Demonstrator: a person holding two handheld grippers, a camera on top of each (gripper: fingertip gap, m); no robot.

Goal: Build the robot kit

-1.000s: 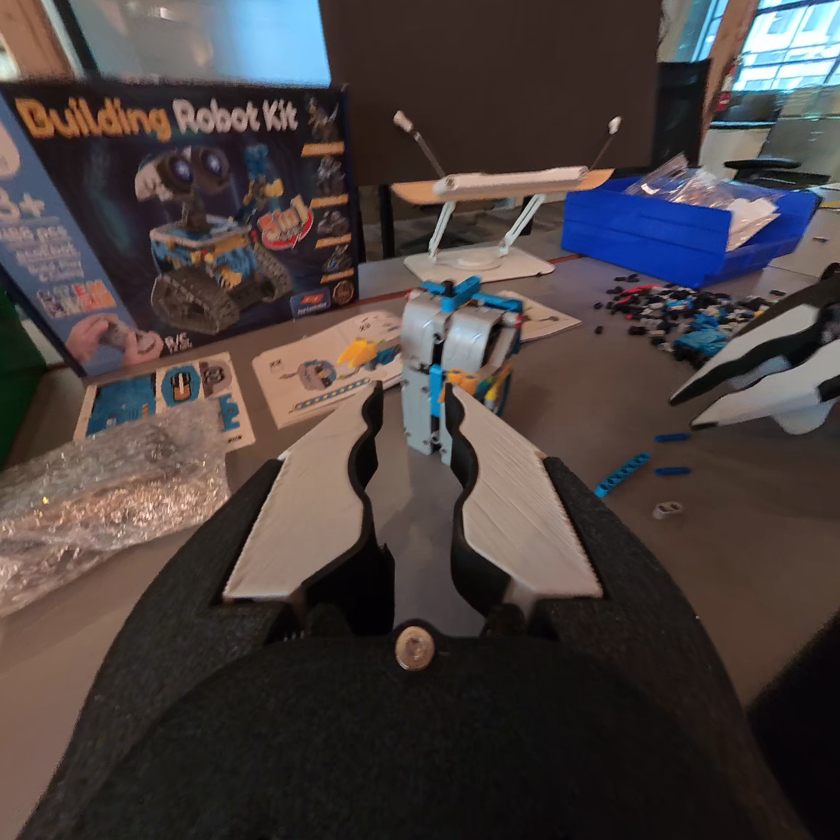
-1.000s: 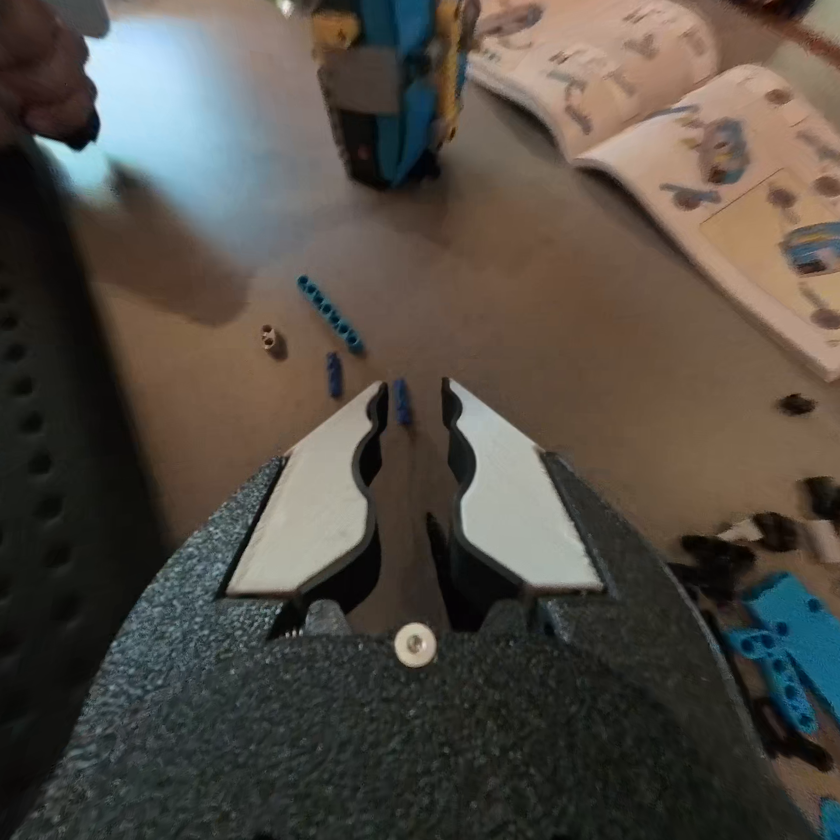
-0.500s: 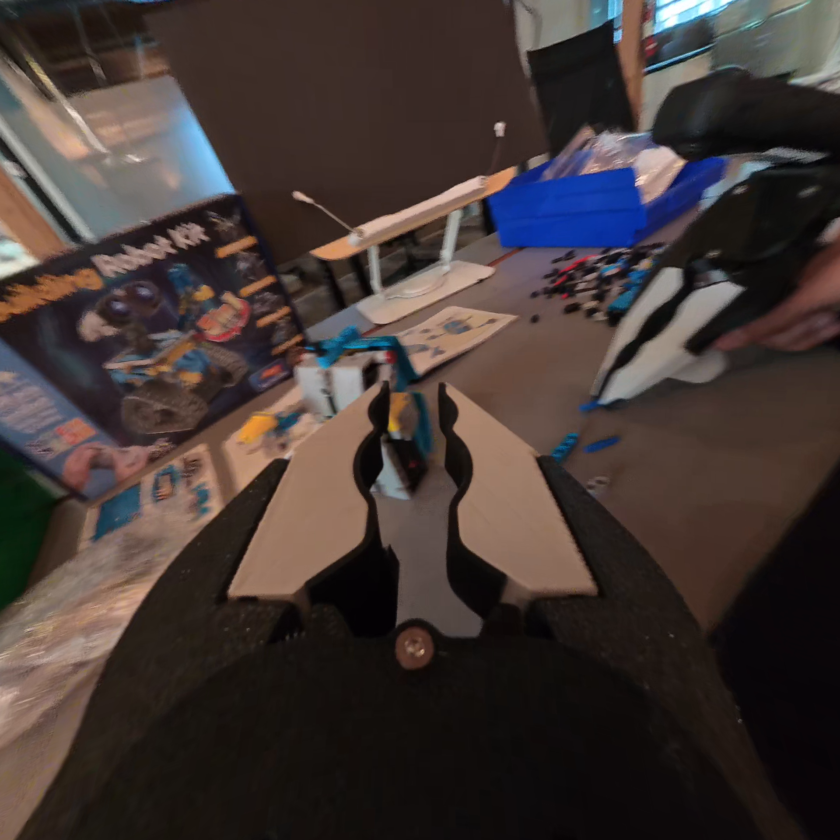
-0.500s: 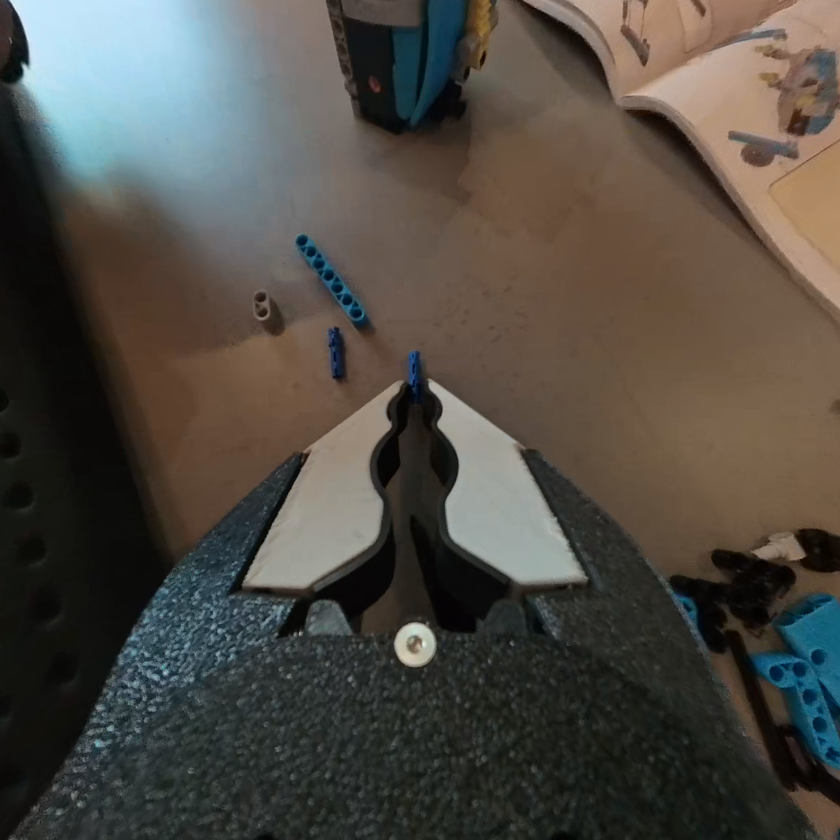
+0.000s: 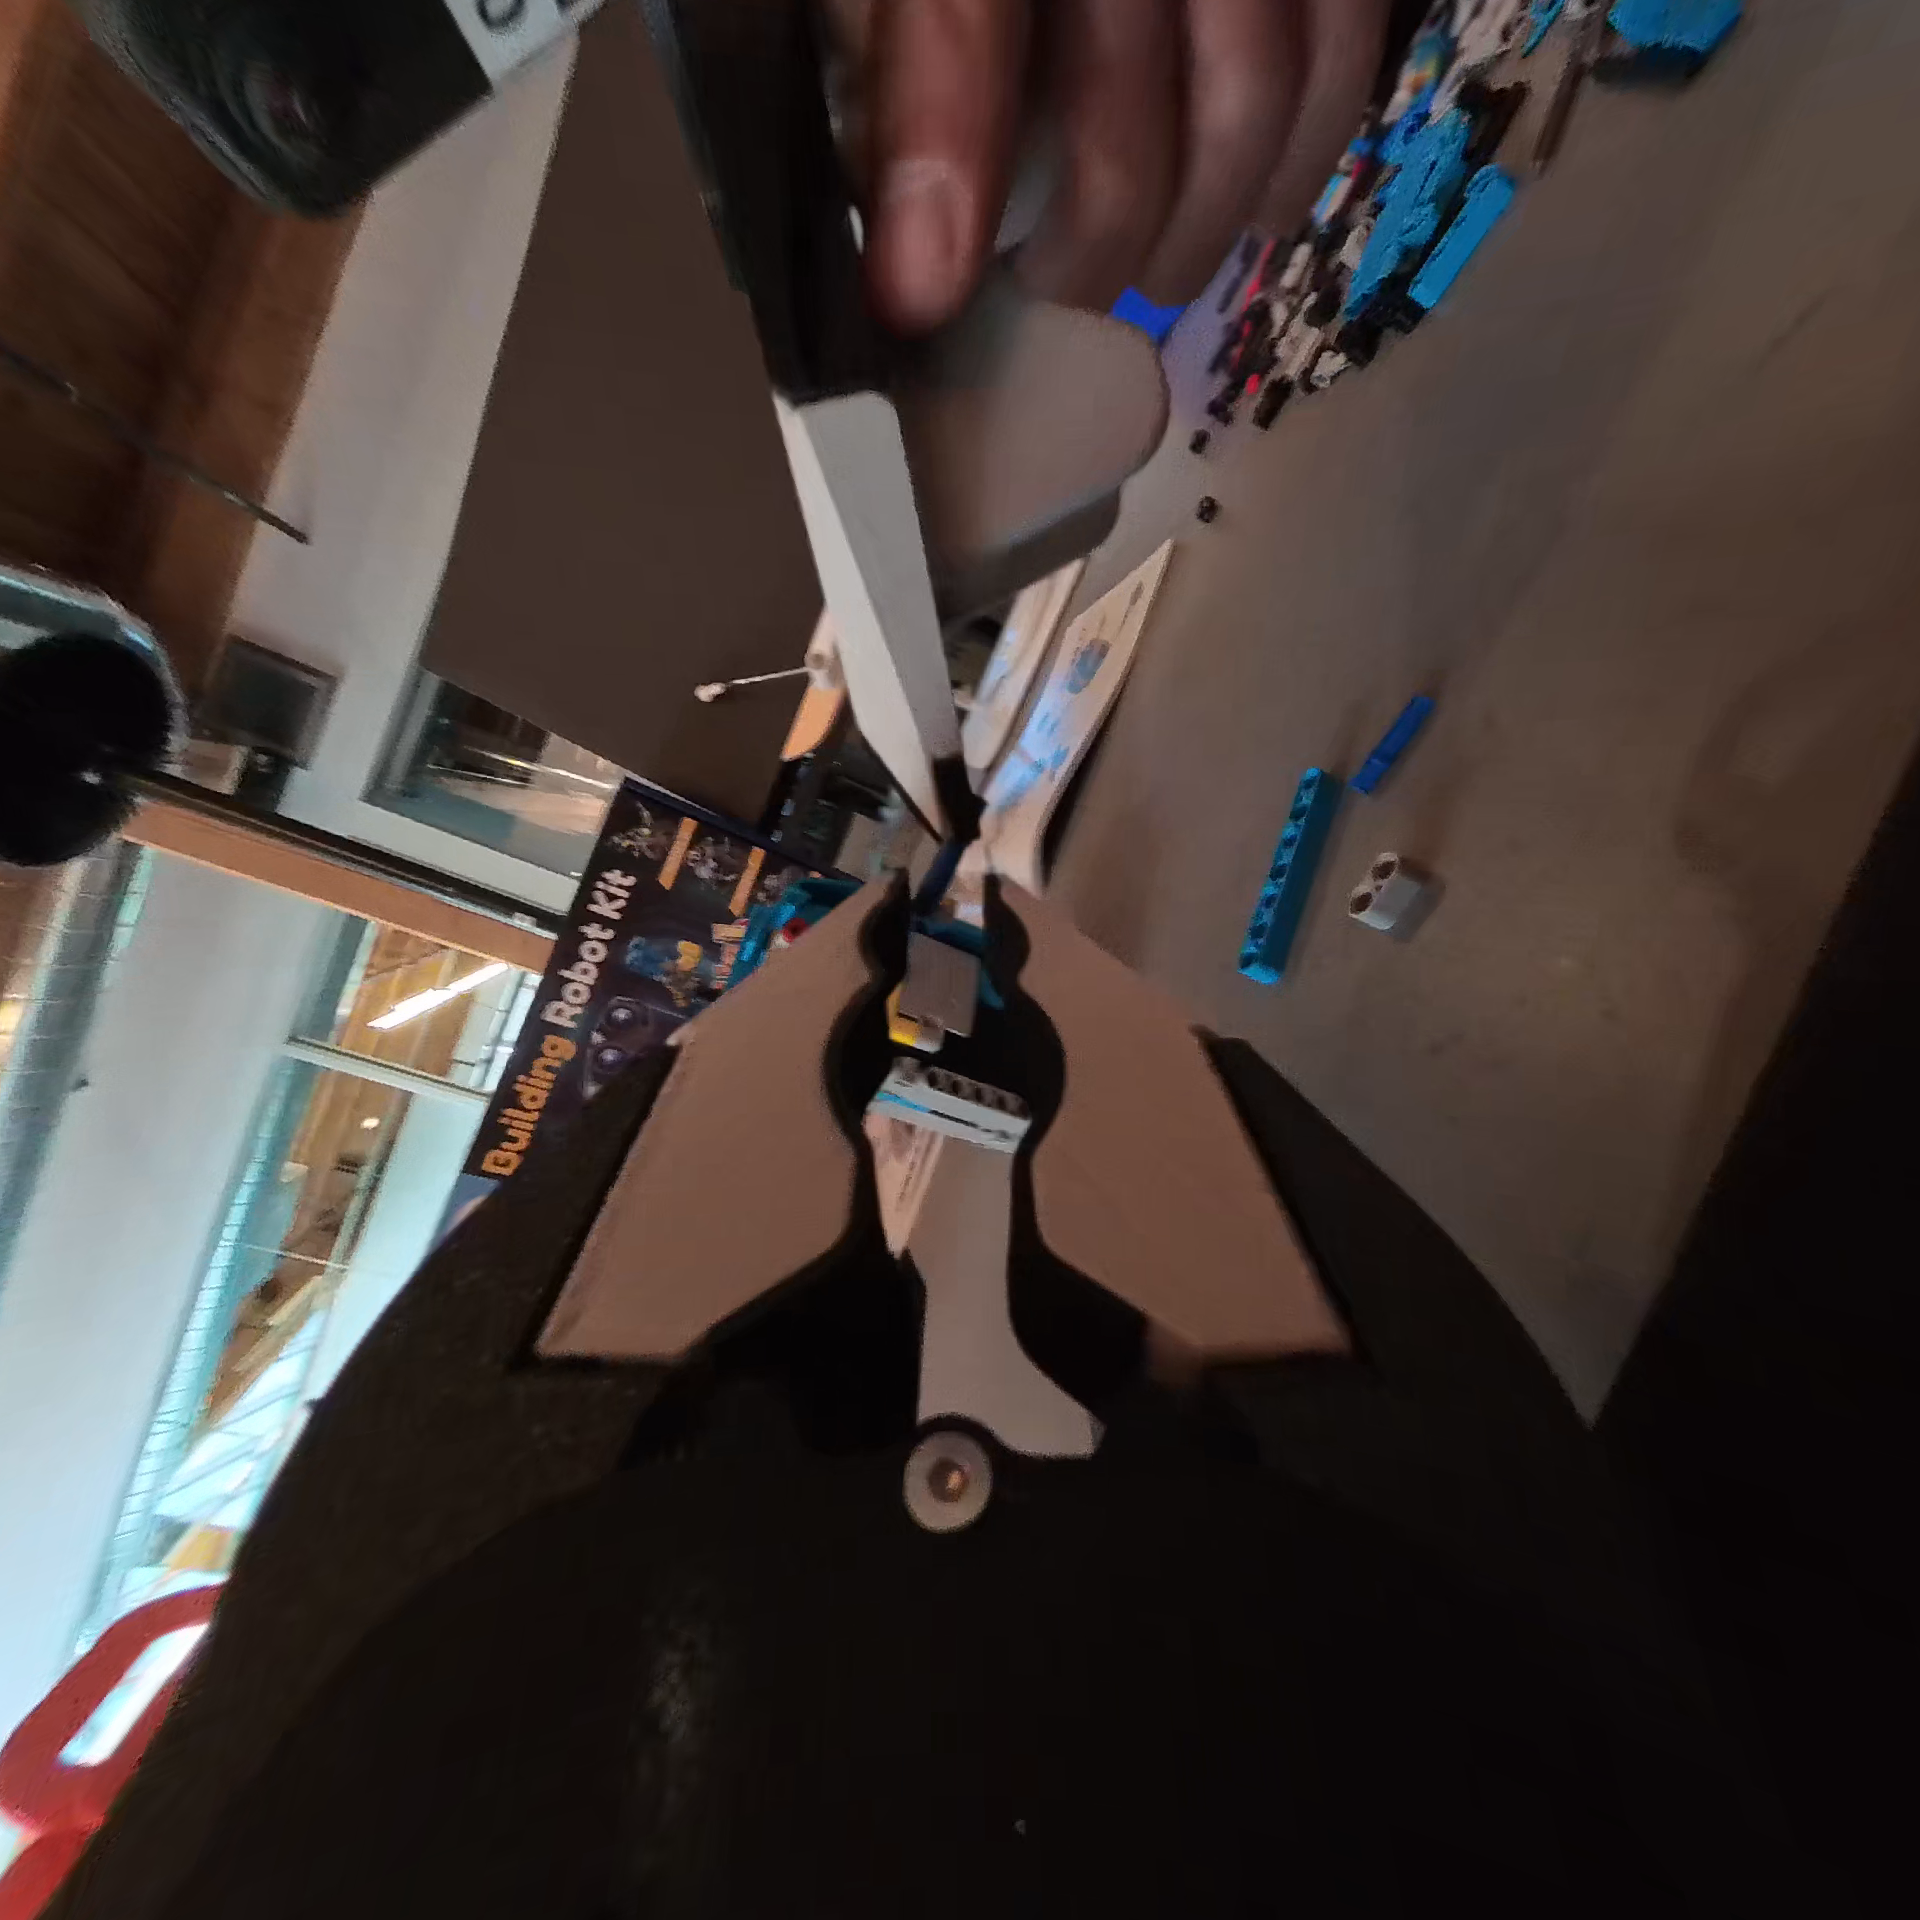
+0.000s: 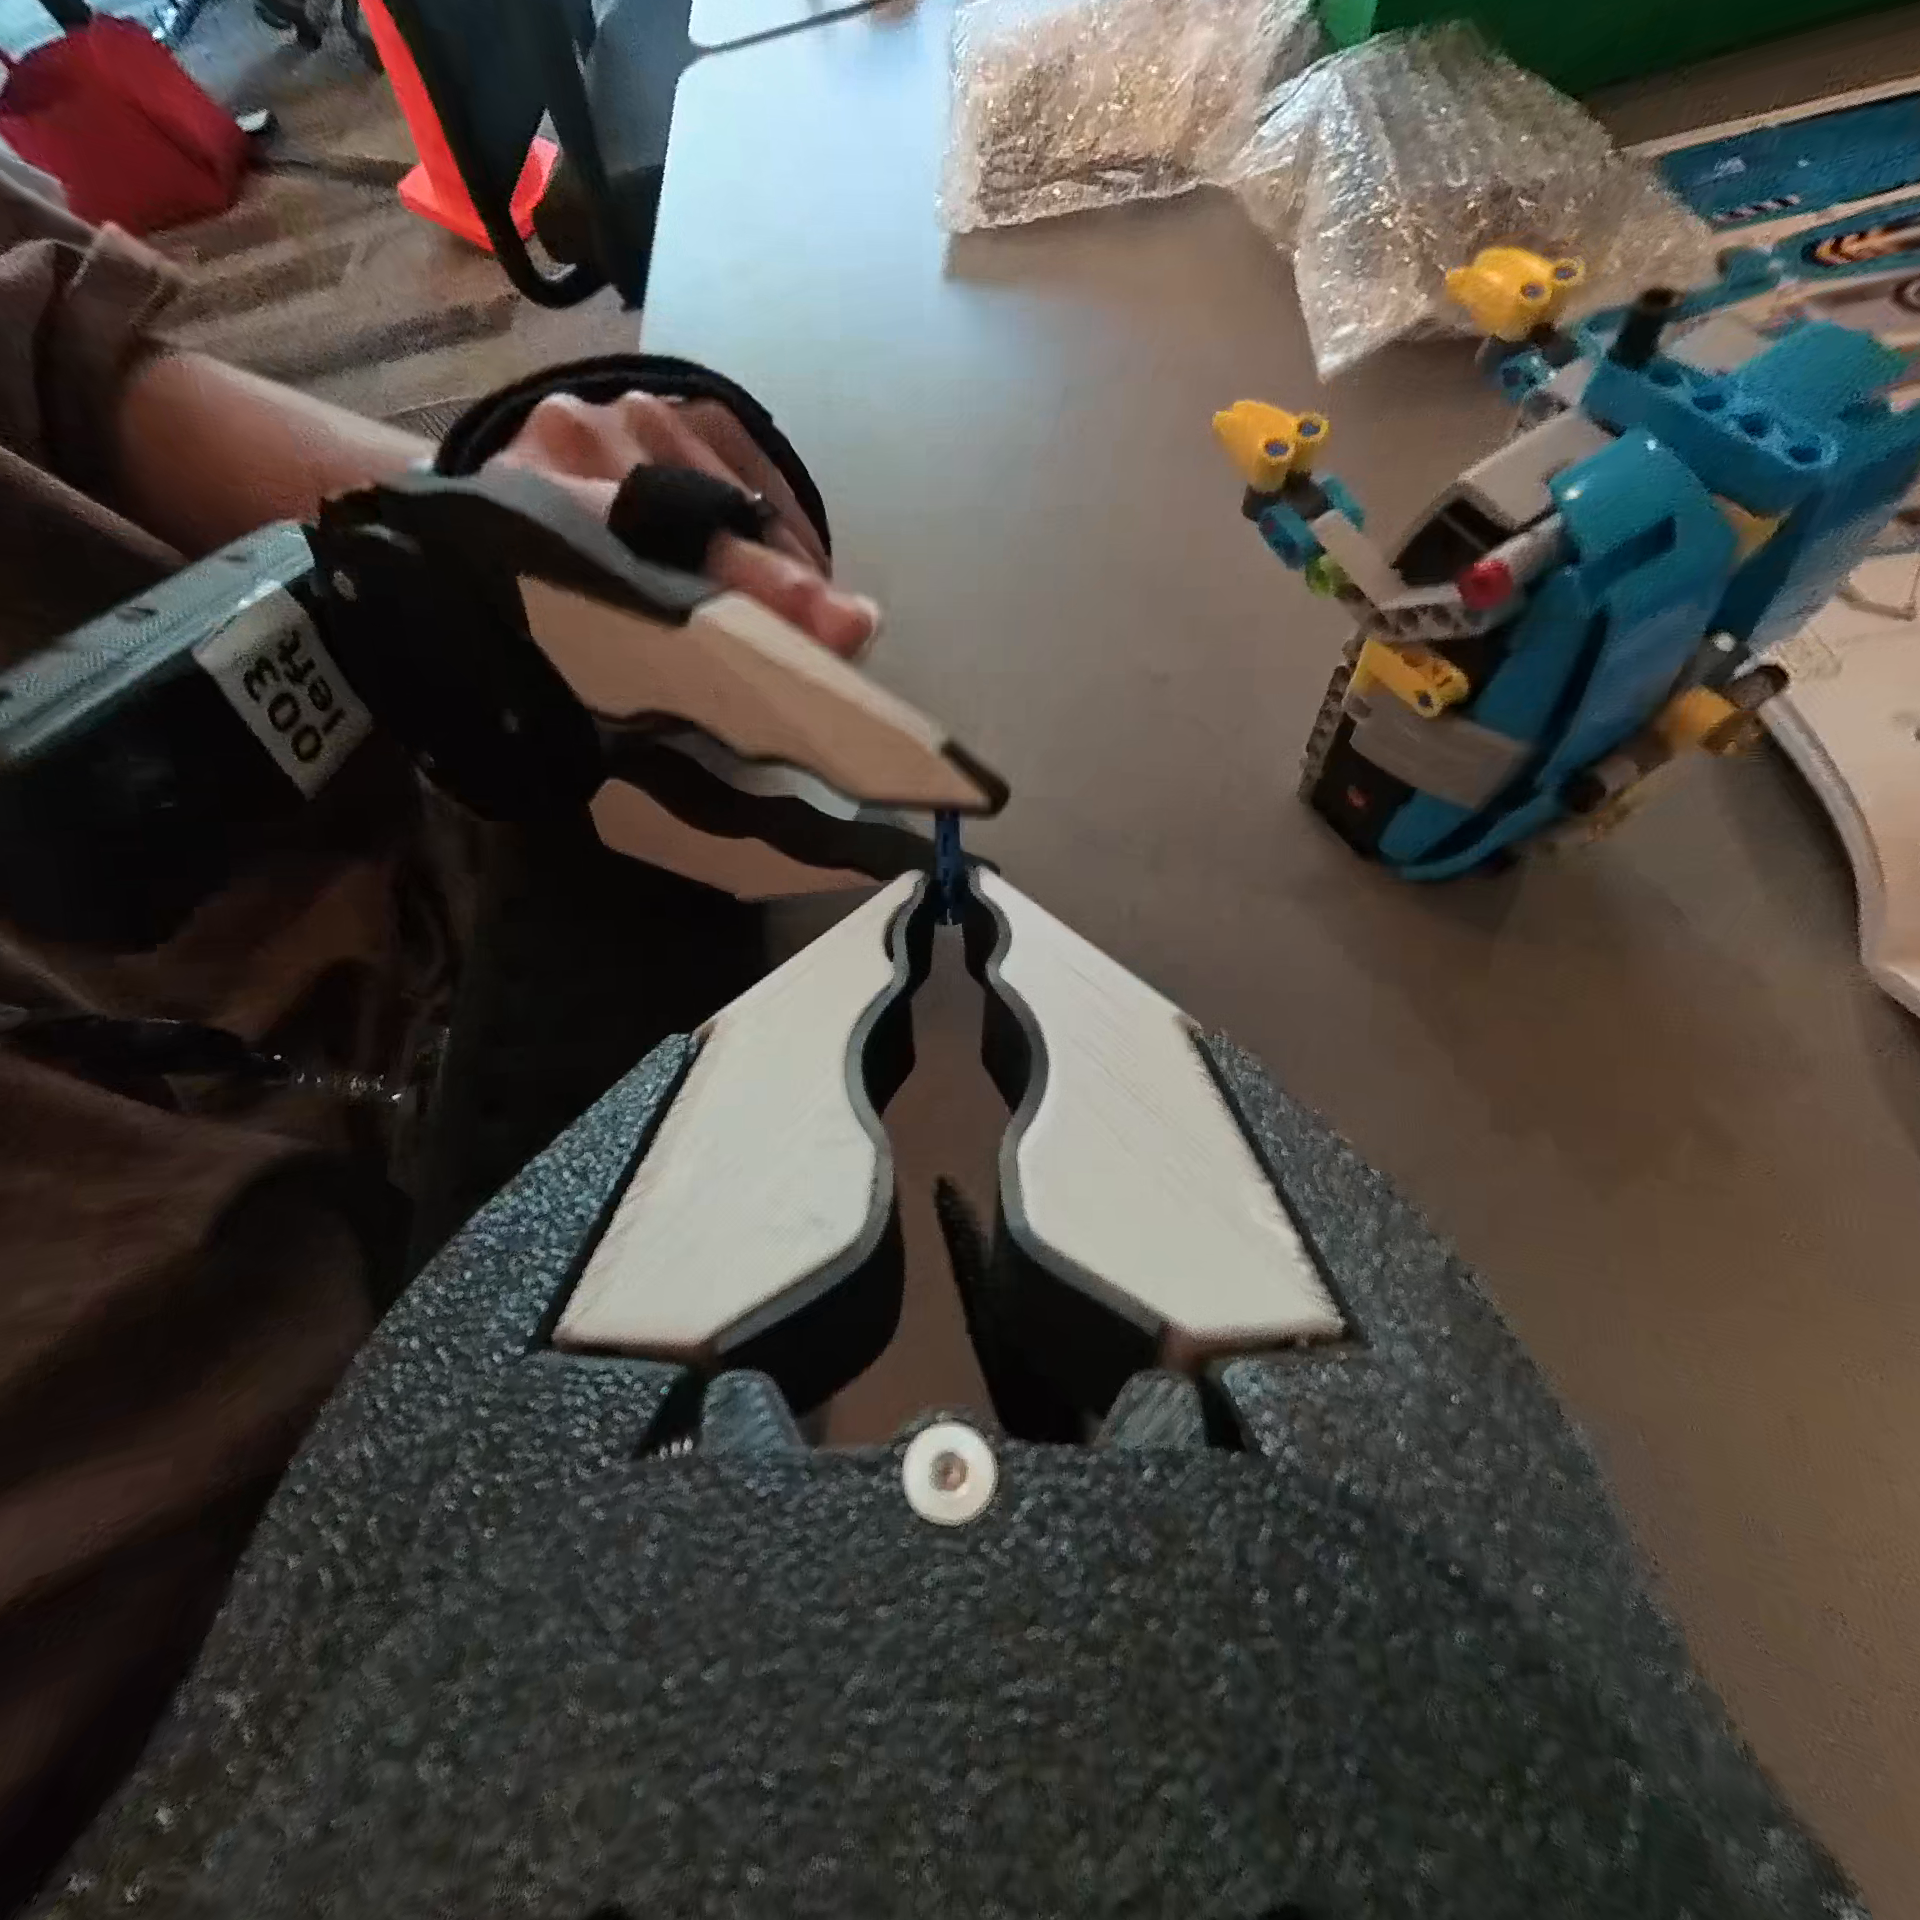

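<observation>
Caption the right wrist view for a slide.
Right hand-held gripper pinches a small blue pin between the left hand-held gripper's open fingertips.

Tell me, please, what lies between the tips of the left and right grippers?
A small dark blue pin: the right gripper pinches it, its far end between the left gripper's open fingers. The right wrist view shows this.

Right tongs (image 6: 948, 902) nearly closed, tips meeting the part-open left tongs (image 6: 961, 826), both hand-held.
</observation>
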